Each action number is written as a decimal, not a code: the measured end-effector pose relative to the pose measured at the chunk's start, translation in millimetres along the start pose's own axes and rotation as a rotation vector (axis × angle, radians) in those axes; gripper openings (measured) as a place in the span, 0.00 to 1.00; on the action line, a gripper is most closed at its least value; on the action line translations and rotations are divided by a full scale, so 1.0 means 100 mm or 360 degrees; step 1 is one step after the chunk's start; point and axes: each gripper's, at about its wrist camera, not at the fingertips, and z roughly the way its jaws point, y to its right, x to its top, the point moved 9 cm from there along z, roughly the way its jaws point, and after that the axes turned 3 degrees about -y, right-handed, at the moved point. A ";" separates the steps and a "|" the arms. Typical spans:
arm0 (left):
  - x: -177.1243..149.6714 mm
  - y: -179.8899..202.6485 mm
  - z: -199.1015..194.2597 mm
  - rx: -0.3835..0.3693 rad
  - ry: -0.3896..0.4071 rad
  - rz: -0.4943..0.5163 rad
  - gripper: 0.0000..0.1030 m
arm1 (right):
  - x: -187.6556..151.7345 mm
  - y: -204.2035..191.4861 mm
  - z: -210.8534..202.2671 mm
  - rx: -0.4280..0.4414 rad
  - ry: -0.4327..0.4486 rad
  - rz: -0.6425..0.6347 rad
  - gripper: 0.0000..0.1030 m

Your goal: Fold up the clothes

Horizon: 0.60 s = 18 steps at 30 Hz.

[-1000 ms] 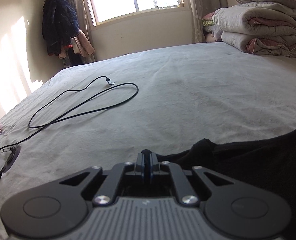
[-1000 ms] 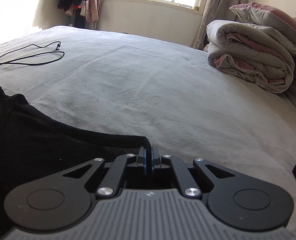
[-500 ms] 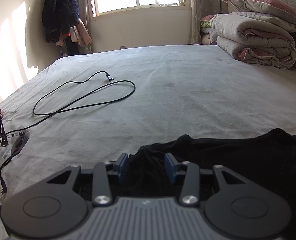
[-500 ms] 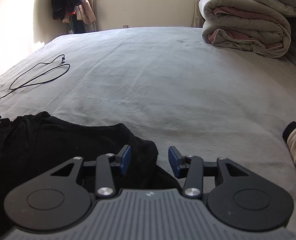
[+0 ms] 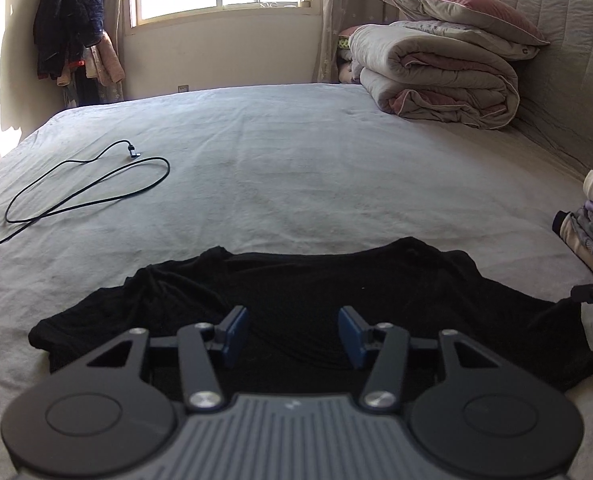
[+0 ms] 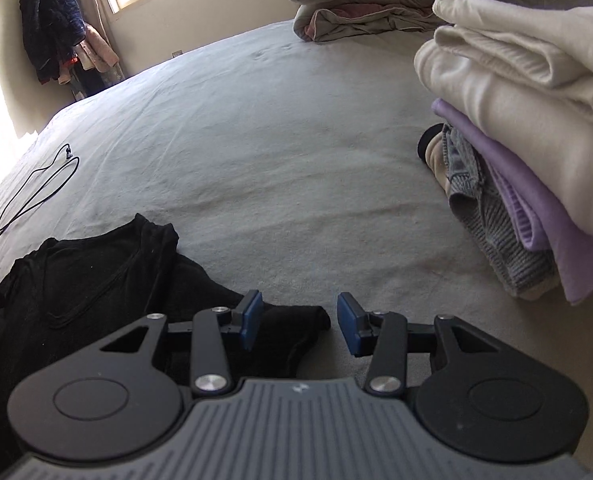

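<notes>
A black T-shirt [image 5: 296, 292] lies spread on the grey bed, neckline towards the far side. It also shows in the right wrist view [image 6: 96, 276], at the lower left. My left gripper [image 5: 294, 336] is open and empty, raised above the shirt's near middle. My right gripper [image 6: 298, 322] is open and empty, above the shirt's right sleeve end [image 6: 296, 328]. A tip of the right gripper shows at the right edge of the left wrist view [image 5: 592, 293].
A stack of folded clothes [image 6: 536, 128], cream, purple and grey, stands at the right [image 5: 592, 220]. A black cable [image 5: 88, 184] loops on the bed at the left. Folded quilts and a pillow [image 5: 440, 72] sit at the headboard. Coats [image 5: 68, 24] hang by the window.
Both grippers were shut on the shirt's edge, then opened and let it go. Both have since lifted and drawn back, the right one swinging towards the folded stack.
</notes>
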 end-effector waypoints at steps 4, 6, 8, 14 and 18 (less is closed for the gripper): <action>0.06 0.38 0.20 -0.0071 -0.0054 -0.0001 0.50 | -0.11 0.00 0.12 0.0009 -0.0010 0.0003 0.44; 0.09 0.55 0.35 -0.0099 -0.0083 -0.0011 0.50 | -0.13 0.01 0.18 -0.0008 0.0026 0.0001 0.44; 0.13 0.70 0.53 -0.0123 -0.0110 -0.0039 0.50 | -0.13 0.01 0.19 -0.0030 0.0092 -0.0005 0.37; 0.30 0.92 0.99 -0.0179 -0.0148 -0.0252 0.50 | -0.04 0.12 0.13 -0.0165 0.0244 -0.0137 0.05; 0.40 1.01 1.22 -0.0155 -0.0146 -0.0270 0.40 | 0.13 0.23 0.03 -0.0278 0.0352 -0.0254 0.05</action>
